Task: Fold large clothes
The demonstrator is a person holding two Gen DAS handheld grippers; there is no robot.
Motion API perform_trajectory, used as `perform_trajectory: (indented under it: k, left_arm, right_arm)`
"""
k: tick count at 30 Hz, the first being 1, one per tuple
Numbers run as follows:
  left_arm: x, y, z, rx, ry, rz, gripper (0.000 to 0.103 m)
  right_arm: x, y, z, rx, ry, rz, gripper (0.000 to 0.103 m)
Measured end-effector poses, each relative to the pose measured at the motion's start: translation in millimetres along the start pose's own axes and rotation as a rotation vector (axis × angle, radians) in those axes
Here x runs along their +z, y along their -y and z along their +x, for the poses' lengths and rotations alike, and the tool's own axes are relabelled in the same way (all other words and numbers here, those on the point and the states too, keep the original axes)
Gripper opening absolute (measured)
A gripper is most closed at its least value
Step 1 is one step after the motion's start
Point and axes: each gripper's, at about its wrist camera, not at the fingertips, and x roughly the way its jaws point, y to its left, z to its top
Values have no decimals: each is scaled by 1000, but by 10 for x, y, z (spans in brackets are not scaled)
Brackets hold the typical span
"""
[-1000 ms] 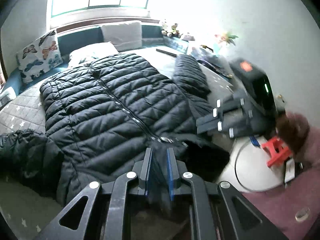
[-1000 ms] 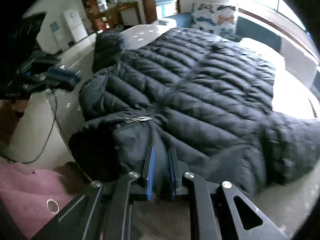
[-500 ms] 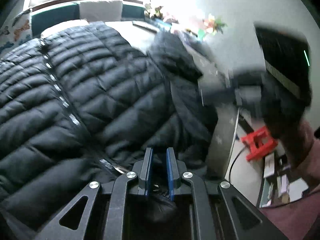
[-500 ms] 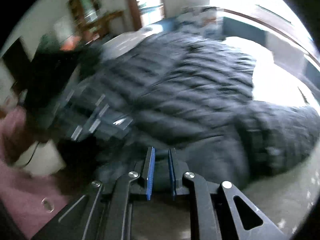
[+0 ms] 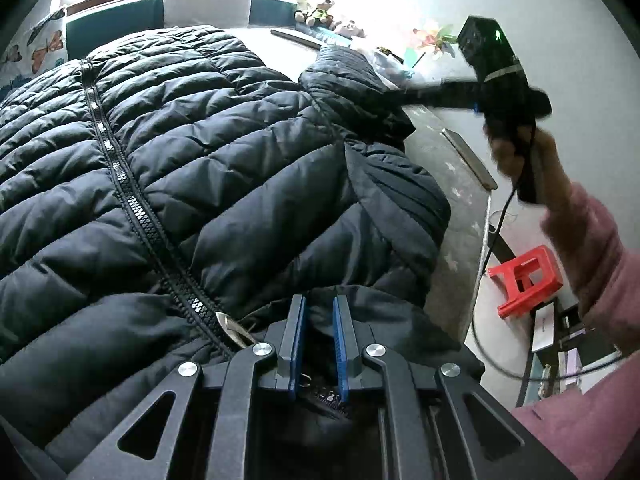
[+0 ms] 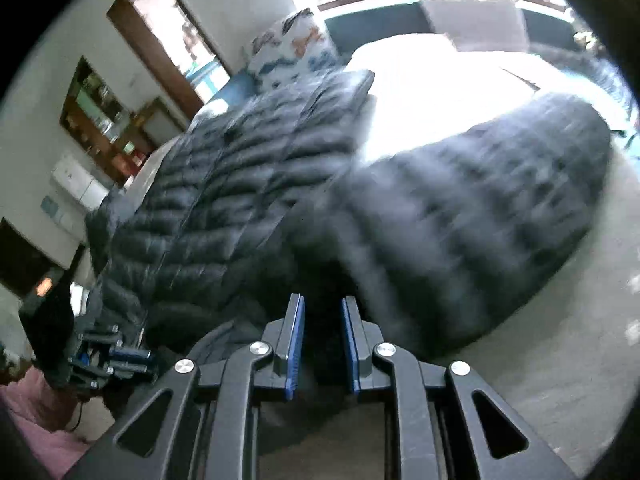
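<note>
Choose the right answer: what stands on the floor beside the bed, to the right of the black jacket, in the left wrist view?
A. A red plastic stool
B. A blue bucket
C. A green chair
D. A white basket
A: a red plastic stool stands on the floor by the bed, to the right of the black jacket.

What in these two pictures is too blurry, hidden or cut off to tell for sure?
- Right wrist view: the jacket and its sleeve are motion-blurred; whether the right gripper pinches fabric is unclear.
- Left wrist view: the left gripper covers the collar; the jacket's left side is cut off by the edge.
- Toys on the sill: too small.
</note>
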Motion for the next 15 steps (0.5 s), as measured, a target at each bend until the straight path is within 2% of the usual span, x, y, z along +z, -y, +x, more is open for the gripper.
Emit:
perform_trajectory:
  k: [2,4,5,10,15]
  left_arm:
    - [5,2,-4,0,-1,-5,15]
    - [-3,-3,-8,-2,-2,-8,15]
    - [-1,2,-4,-2,-3,-11,15]
    - [9,-20,10,-5,-3,-24,15]
    - [13,-28,10,-8,-6,-26,15]
  right_arm:
    - [160,225,-82,-65,31,36,28]
    - [312,530,-179,-107,71,113,56]
    - [367,668,-184,-117,86,148,60]
    - [614,1419,-117,-205,131,333,61]
    - [733,1926,94,-230,145,469,61]
